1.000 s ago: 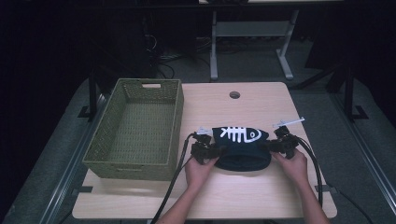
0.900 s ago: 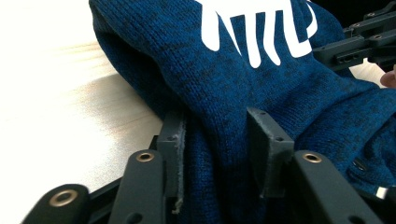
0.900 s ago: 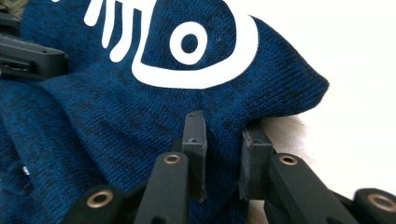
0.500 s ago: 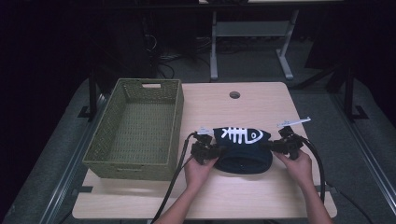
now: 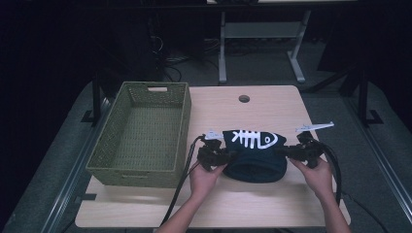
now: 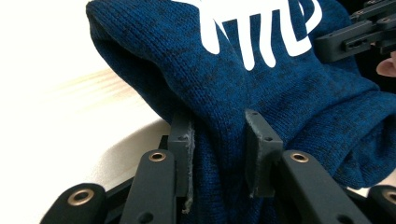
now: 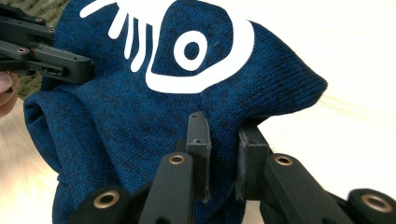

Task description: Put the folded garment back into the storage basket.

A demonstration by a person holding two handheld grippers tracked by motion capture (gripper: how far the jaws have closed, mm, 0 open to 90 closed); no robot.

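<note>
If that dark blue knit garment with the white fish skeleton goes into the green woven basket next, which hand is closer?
Left. Both jaws grip the dark blue knit garment, but the left gripper is nearer the green woven basket.

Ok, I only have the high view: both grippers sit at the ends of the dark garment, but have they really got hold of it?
Observer: Yes. The left gripper has its fingers pinched on a fold of the blue knit garment.
Operator: And the right one?
Observer: The right gripper is shut on a fold at the eye end of the white fish-skeleton print.
Operator: Is the cloth really black?
Observer: No, close up it is a mottled dark blue knit.
</note>
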